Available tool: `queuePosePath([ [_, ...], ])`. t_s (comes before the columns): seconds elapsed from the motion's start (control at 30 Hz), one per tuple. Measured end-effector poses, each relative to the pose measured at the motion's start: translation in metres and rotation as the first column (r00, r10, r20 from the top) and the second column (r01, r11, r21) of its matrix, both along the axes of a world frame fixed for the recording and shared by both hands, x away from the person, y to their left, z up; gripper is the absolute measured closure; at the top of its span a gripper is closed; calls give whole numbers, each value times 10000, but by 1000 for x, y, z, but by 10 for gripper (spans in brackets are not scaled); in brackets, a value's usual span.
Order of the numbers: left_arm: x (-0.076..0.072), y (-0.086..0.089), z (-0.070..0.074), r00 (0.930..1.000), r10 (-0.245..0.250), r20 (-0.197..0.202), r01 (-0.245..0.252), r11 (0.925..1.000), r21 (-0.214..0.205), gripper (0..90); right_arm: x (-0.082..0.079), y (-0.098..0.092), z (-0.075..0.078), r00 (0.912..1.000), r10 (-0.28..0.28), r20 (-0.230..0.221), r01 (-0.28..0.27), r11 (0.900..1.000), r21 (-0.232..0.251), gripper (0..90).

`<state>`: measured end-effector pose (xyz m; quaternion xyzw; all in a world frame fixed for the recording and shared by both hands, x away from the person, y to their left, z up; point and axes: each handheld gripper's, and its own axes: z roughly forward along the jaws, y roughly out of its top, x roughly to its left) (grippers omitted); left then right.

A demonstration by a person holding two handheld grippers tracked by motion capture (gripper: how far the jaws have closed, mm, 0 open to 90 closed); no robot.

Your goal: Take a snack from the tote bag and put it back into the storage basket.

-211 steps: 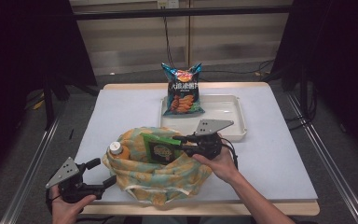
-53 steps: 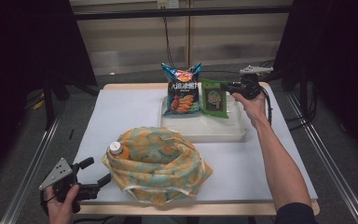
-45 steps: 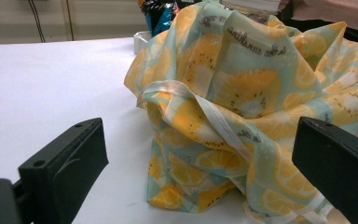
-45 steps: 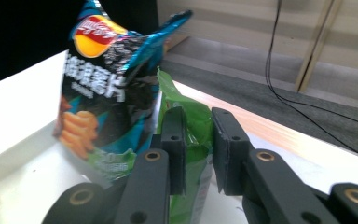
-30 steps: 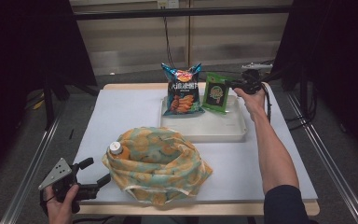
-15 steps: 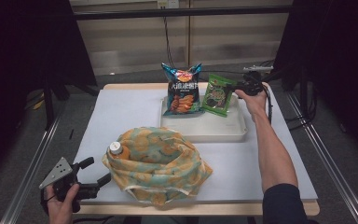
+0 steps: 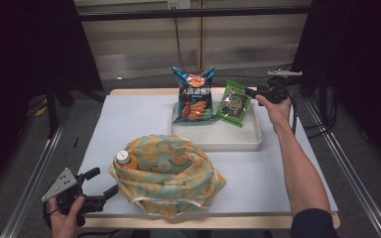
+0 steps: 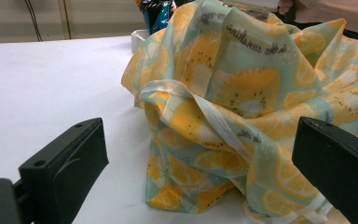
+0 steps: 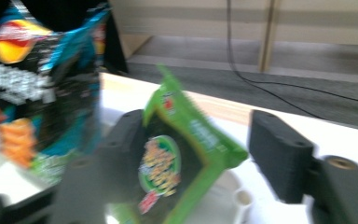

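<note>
Right gripper: held out over the far right corner of the table, just beside the top right edge of the green snack packet; jaws have just been opening and stand apart, pads not pressing on anything.
Right gripper's own view: green snack packet leaning between the two black jaws, its right corner free of the right jaw, a clear gap there; picture blurred, so contact with the left jaw cannot be told.
Green snack packet: upright and tilted in the white tray, at the tray's far right, close beside the blue chip bag.
Blue chip bag: standing upright at the tray's far left corner, orange chips printed on its front; seen again at the left of the right gripper view.
White tray: on the far half of the table, near part bare.
Cloth bag: crumpled heap with a lemon-slice print, on the near half of the table, well apart from the tray.
Bottle: white cap and orange body poking out of the cloth bag's left side.
Left gripper: low at the near left corner of the table, jaws wide apart, empty, pointing at the cloth bag from just beside it.
Left gripper's own view: cloth bag and its pale strap lying ahead between the spread jaws, neither jaw touching it.
Table: white top, wooden edge.
</note>
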<state>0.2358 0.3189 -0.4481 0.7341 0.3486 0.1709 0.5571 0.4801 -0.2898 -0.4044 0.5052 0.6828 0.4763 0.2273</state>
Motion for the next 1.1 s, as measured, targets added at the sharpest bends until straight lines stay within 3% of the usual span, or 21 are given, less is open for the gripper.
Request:
queuePosePath([
  [0.07, 0, 0, 0, 10000, -5, 11, 5, 10000, 42, 29, -7, 4, -3, 9987, 504, -59, -503, 9987, 113, 593],
  [0.13, 0, -1, 1, 10000, -14, 42, 14, 10000, -7, 29, -13, 9, -9, 9952, 945, -264, -942, 9955, 126, 694],
  [0.2, -1, -2, 1, 10000, -18, 17, 18, 9999, -145, 29, -16, 14, -16, 9911, 1221, -528, -1224, 9925, -23, 761],
  [0.23, -1, -1, 1, 9999, -90, 52, 90, 9999, 59, 29, -18, 16, -22, 9861, 1500, -707, -1502, 9886, 26, 801],
  [0.33, -1, -1, 1, 10000, -82, 51, 82, 10000, 33, 29, -21, 21, -35, 9754, 1904, -1112, -1923, 9813, -60, 890],
  [0.37, -1, -2, 1, 10000, -16, 17, 16, 9999, -137, 29, -21, 23, -40, 9717, 1992, -1271, -2031, 9790, -181, 900],
  [0.6, 0, 0, 0, 10000, -54, 31, 54, 10000, -57, 29, -15, 29, -61, 9467, 2373, -2178, -2481, 9685, -234, 900],
  [0.8, 0, 0, 0, 10000, -7, -6, 7, 10000, -95, 29, -9, 31, -66, 9349, 2411, -2604, -2638, 9629, -558, 900],
  [0.87, 0, -1, 0, 10000, -13, -6, 12, 9999, -107, 29, -7, 33, -66, 9273, 2438, -2839, -2761, 9579, -790, 900],
  [1.1, 0, -1, 0, 10000, -32, 2, 32, 9999, -152, 29, 0, 35, -67, 9289, 2081, -3062, -2510, 9620, -1078, 900],
])
